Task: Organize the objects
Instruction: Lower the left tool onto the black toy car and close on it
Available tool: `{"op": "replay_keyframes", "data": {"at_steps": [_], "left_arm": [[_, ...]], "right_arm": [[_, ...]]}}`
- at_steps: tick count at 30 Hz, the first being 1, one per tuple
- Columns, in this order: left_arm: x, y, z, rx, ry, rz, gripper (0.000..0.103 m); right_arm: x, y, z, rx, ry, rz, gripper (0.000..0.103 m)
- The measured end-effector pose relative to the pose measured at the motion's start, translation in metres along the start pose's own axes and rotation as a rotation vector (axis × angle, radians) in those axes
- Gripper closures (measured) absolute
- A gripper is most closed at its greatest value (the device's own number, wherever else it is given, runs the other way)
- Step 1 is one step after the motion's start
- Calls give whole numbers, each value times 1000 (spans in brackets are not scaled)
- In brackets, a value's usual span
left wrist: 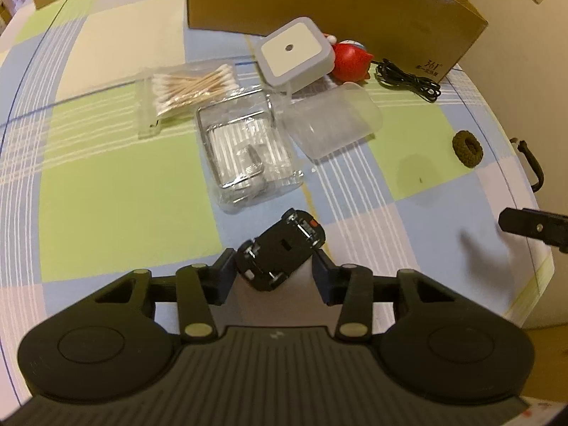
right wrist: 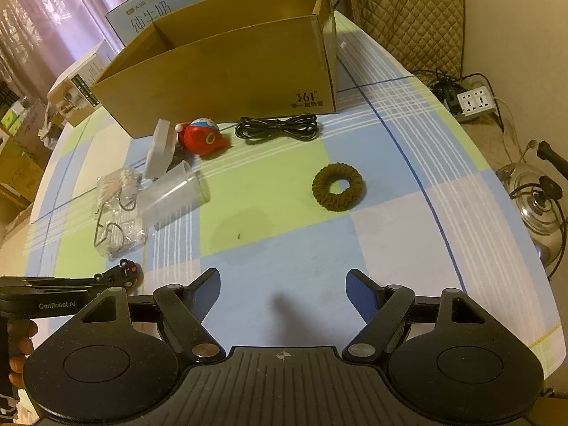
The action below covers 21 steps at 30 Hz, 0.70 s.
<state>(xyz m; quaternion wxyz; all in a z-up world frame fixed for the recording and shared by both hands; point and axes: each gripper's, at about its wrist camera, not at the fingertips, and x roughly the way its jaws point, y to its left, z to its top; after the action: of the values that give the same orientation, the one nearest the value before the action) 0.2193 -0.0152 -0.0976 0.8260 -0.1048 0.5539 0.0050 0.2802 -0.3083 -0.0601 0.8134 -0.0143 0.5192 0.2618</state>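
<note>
Gripping an upturned toy car [left wrist: 280, 248] askew, the left hand-held gripper [left wrist: 275, 266] risks dropping it; the right hand-held gripper [right wrist: 284, 287] gapes empty.

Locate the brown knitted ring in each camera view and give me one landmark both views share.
Left wrist view: the brown knitted ring lies flat at the far right, on the tablecloth's green patch near the table edge.
Right wrist view: the ring sits just right of centre, ahead of the open right gripper, on the same green patch.
Shared landmark: the cardboard box with the coiled black cable in front of it.
</note>
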Motion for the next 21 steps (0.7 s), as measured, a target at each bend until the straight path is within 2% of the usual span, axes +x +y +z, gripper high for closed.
{"op": "replay_keyframes", "data": {"at_steps": [4,7,10,13,21], "left_arm": [[-1,-8,2,71,-21,34,57],[-1,-14,4,145,-31,47,56],[1,-19,3,197,-23,51,62],[2,-21,3,201,-16,38,68],[4,-27,4,199,-8,37,76]], "right_arm": [[3,-3,4,-6,8,8,28],[5,-6,6,-7,13,14,28],[7,-10,8,-6,15,16,28],[8,-13,9,-4,18,17,28],[11,-19,11,0,22,21,28]]}}
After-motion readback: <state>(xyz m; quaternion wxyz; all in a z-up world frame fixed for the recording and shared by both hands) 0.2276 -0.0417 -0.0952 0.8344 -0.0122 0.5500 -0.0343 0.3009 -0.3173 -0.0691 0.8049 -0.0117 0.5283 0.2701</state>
